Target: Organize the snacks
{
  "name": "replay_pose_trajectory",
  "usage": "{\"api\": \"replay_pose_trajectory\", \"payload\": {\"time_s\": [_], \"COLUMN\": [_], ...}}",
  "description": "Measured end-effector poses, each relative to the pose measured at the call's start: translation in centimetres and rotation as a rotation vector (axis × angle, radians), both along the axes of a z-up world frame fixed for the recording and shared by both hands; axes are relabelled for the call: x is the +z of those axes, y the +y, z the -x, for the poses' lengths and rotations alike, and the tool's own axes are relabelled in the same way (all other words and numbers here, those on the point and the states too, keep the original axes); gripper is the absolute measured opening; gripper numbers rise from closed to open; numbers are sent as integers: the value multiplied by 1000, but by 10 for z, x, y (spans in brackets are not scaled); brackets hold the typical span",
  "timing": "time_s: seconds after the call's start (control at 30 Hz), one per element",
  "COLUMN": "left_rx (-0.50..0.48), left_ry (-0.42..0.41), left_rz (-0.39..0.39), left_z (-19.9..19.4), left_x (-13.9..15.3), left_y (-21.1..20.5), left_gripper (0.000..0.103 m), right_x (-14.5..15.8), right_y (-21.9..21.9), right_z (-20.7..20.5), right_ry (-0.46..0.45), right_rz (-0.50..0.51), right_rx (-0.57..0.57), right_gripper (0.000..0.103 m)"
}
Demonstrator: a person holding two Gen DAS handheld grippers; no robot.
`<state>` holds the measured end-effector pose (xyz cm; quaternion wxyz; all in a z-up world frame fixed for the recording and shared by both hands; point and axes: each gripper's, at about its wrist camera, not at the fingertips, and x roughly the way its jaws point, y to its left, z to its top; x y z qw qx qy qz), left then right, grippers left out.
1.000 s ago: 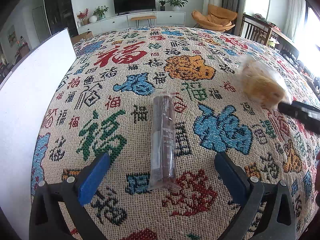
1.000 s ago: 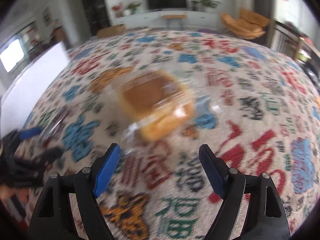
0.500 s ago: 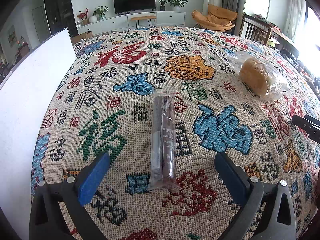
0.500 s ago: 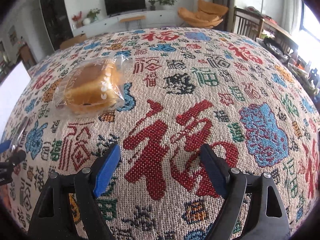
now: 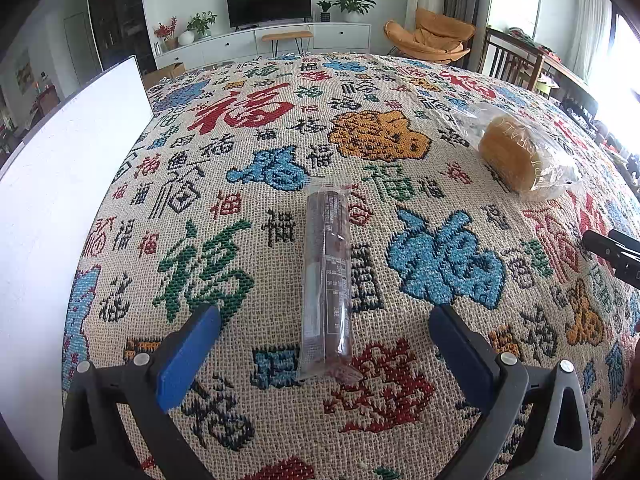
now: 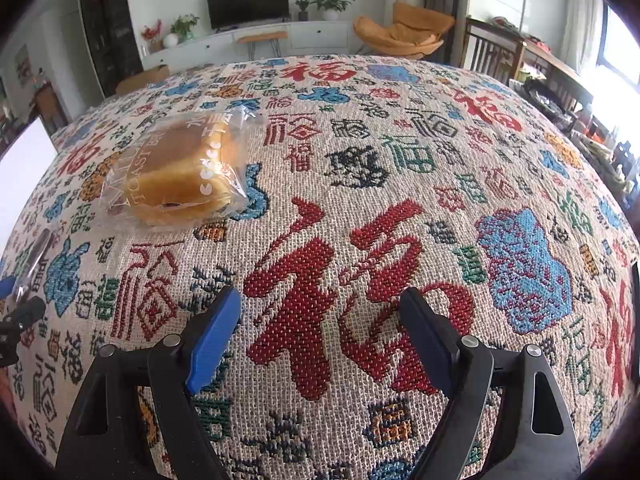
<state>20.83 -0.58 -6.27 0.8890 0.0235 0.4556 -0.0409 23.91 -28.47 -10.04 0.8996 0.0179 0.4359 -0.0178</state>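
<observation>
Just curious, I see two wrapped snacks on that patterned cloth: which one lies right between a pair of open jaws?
The long dark snack bar; the wrapped toast sits off to the side.

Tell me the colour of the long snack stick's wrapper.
Dark brown under clear plastic, on the snack stick; best in the left wrist view.

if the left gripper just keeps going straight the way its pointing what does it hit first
Most likely the long brown snack bar, which lies lengthwise between the open jaws of the left gripper, just ahead of them on the patterned cloth. Nothing else sits in that line, though depth is hard to judge.
</observation>
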Motion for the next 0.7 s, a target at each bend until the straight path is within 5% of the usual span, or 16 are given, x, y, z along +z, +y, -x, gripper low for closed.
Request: {"api": "replay_pose_trajectory", "payload": {"time_s": [0.7], "left_rx": [0], "left_ry": [0], "left_rz": [0], "left_z": [0], "left_x": [0], "left_y": [0], "left_gripper": [103], "right_x": [0], "right_y": [0], "right_z": [0], "right_ry": [-1], "right_rz": [0], "right_rx": [0], "right_gripper": [85]}}
